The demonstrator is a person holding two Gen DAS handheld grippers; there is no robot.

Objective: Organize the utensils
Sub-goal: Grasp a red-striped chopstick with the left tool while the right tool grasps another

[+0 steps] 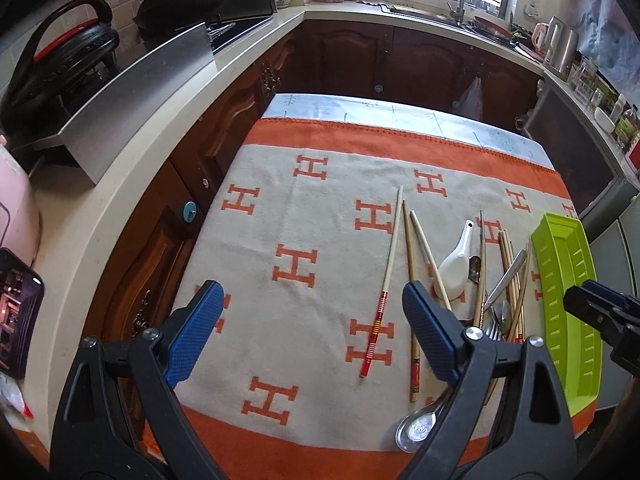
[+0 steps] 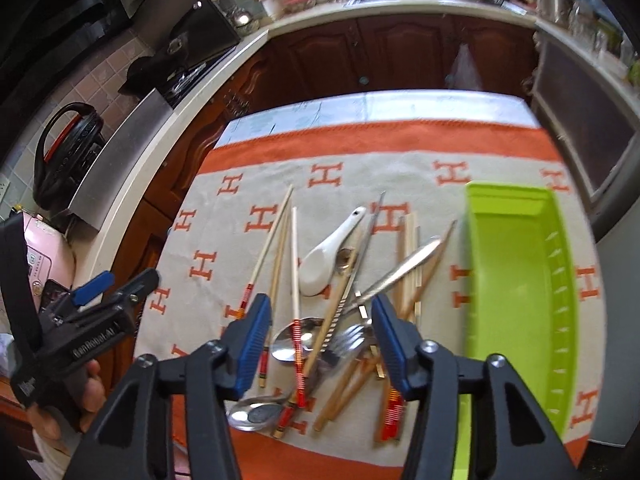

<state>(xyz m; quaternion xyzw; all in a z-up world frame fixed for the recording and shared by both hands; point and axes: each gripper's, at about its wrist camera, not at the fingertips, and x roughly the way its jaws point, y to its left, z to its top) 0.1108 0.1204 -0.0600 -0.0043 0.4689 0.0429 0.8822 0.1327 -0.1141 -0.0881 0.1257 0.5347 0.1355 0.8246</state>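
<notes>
Above the utensil pile (image 2: 332, 320), the right hand-held gripper (image 2: 320, 320) tilts downward, half-open.

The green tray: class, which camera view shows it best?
The right wrist view: the green tray lies open, its inside visible and holding nothing. The left wrist view shows the tray squeezed at the right edge, partly behind the right gripper.

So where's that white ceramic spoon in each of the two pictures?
Left wrist view: white ceramic spoon lies right of centre, among the chopsticks.
Right wrist view: white ceramic spoon lies at centre, left of the pile.
Shared landmark: green tray, on the right in both.
</notes>
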